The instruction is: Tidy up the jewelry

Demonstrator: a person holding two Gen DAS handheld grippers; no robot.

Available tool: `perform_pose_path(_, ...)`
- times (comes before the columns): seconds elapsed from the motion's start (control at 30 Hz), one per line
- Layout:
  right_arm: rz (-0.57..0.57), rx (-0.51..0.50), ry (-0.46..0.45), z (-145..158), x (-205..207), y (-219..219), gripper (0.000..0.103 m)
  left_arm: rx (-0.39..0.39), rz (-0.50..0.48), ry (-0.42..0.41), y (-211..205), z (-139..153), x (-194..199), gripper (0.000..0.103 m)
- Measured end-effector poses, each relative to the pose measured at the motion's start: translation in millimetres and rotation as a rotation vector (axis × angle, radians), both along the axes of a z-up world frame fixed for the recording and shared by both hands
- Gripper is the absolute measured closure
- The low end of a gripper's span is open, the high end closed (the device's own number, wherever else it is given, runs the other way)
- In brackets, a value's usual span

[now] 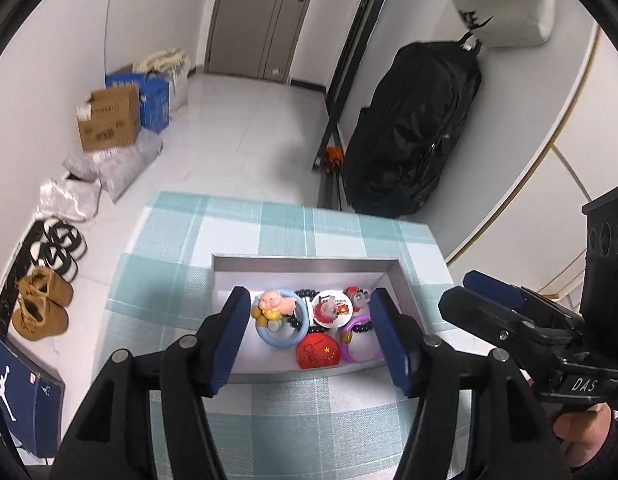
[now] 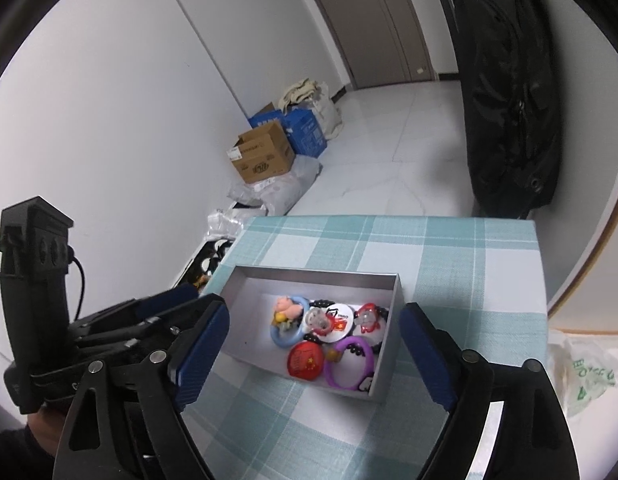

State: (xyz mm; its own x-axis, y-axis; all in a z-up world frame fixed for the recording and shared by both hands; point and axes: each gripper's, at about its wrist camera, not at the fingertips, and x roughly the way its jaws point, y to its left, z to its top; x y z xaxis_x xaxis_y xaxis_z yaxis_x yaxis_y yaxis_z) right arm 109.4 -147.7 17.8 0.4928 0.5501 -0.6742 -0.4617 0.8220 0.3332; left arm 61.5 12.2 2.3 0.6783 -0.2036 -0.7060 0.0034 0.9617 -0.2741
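We're hovering both grippers, left gripper and right gripper, parted and empty, above the shallow grey cardboard box; the soft blue silicone ring inside looks light and bendy, so we're gripping its band.

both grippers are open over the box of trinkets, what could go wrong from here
The trinkets are heaped and overlapping: gripping the blue ring may drag the pig charm or black beads along. The open box looks light and could slide on the checked cloth. The right gripper and left gripper are close and might collide.

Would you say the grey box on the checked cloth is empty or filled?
Filled: the grey box holds a red badge, a purple bracelet and other trinkets.
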Motion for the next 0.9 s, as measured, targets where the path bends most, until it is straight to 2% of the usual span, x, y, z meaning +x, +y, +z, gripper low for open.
perform_pose_path(0.1, -0.013, 0.008, -0.033, 5.6, -11.6, -4.3, 0.008, 0.026, 0.011, -0.037, -0.7, 4.5, -10.5, 0.038)
perform_pose_path(0.37, -0.012, 0.014, -0.109, 18.7, -38.8, -10.3, 0.000, 0.077, 0.028, -0.095, -2.4, 7.7, -35.3, 0.033)
perform_pose_path(0.9, -0.031, 0.010, -0.125, 11.5, -72.6, -10.4, 0.000, 0.094, 0.067, -0.123, 0.1, 10.2, -61.6, 0.031)
